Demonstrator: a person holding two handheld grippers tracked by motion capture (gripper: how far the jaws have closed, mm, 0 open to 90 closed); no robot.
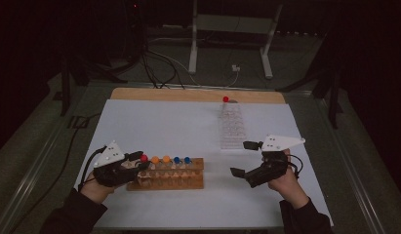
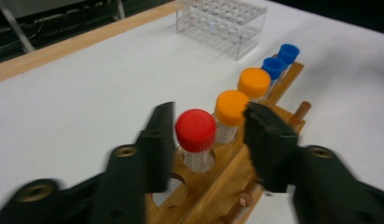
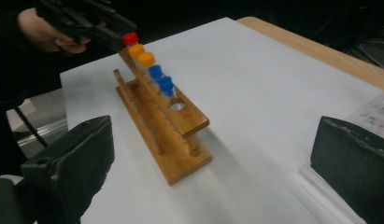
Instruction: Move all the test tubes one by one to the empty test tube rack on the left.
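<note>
Left tongs [image 2: 206, 135] parted, straddling red-capped tube [image 2: 195, 132] in wooden rack [image 2: 273, 95], not gripping; right tongs [image 3: 213, 163] wide, empty.

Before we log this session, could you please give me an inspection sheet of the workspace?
Surface: white sheet over a wooden table.
Job's things: wooden rack holding red-capped tube, two orange-capped and two blue-capped tubes; clear rack behind, one red-capped tube at its far end.
Clutter: nothing seen.
Grippers: left gripper open, jaws either side of the red-capped tube, not closed on it; right gripper open, holding nothing.
Cables: black cable trails from the left gripper; floor cables beyond the table.
Surroundings: dark room, white stand legs.
</note>
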